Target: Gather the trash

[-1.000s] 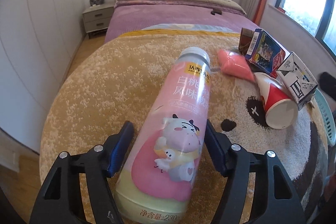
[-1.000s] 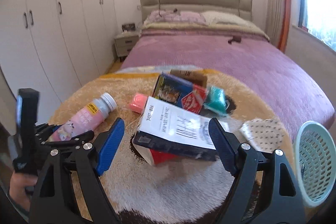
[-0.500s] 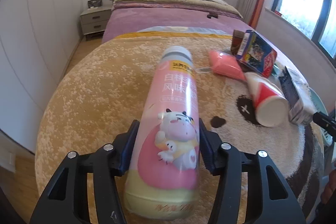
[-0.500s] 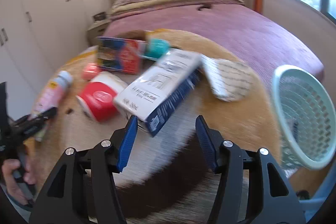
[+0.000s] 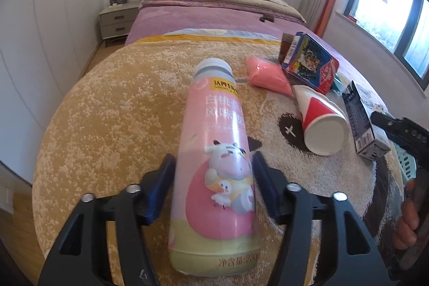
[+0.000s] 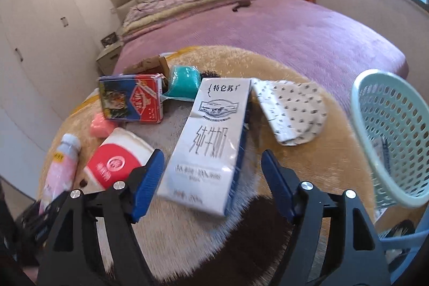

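Both grippers straddle trash on the round rug (image 6: 308, 82) to line up lifts toward the basket (image 6: 391, 136) at its right edge: left gripper (image 5: 213, 170) opening around the pink bottle (image 5: 217, 165), pads barely clear, right gripper (image 6: 211, 165) opening around the milk carton (image 6: 211, 141).

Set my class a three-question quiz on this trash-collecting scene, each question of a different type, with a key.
1. True or false: the cup stands upright.
2. The basket is: A red, B pale green, C black.
3. Fill in: the carton lies on the ____.
Key: 1 false, it lies on its side; 2 B; 3 rug.
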The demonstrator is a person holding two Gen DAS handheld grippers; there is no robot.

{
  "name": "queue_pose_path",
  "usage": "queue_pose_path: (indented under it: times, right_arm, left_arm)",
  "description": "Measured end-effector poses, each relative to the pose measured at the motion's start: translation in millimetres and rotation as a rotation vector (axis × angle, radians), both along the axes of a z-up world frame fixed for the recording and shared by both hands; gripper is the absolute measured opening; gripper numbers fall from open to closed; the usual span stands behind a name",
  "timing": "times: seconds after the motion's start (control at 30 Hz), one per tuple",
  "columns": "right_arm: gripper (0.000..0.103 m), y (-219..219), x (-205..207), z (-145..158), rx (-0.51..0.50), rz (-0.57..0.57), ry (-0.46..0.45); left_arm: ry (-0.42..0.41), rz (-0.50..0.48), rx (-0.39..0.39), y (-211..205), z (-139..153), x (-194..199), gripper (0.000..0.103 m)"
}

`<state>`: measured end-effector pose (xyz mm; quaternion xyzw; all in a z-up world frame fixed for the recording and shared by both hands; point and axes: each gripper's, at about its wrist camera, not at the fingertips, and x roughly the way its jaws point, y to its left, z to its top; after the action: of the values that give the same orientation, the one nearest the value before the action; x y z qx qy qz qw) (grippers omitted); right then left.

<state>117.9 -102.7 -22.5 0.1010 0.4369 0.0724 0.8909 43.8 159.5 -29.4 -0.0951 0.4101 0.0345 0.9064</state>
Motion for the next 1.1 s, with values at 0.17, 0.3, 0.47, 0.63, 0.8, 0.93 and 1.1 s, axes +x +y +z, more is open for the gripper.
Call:
queue_pose_path:
  times: [0.17, 0.3, 0.47, 0.63, 0.8, 0.93, 1.1]
  right_arm:
    - [0.071, 6.0, 11.6, -10.7, -0.01, -0.003, 0.039]
    - [0.061, 5.6, 9.0, -11.6, -0.034, 0.019, 0.042]
    - [0.052, -2.4, -13.1, -4.7, -0.041, 0.109, 0.012]
    - [0.051, -22.8, -40.0, -3.5, 0.021, 0.175, 0.012]
    - [0.051, -44.4, -65.4, 8.5, 0.081, 0.215, -0.021]
    - [0.051, -62.4, -76.2, 20.1, 0.097, 0.205, -0.048]
    - [0.051, -93.7, -87.2, 32.2, 0.099, 0.15, -0.085]
  left_arm:
    - [0.016, 0.02, 0.035, -2.7, -0.3, 10.6, 0.066]
    - [0.031, 0.028, 0.085, -9.2, -1.1, 15.2, 0.053]
    - [-0.001, 0.041, 0.067, -10.5, 2.9, 4.3, 0.047]
    - [-0.073, 0.045, 0.027, -17.0, 14.4, -15.5, 0.047]
    - [-0.124, 0.012, 0.003, -36.6, 27.4, -30.0, 0.047]
    - [-0.174, -0.03, -0.025, -59.0, 39.7, -38.4, 0.047]
    - [-0.231, -0.115, -0.051, -97.9, 58.0, -38.1, 0.047]
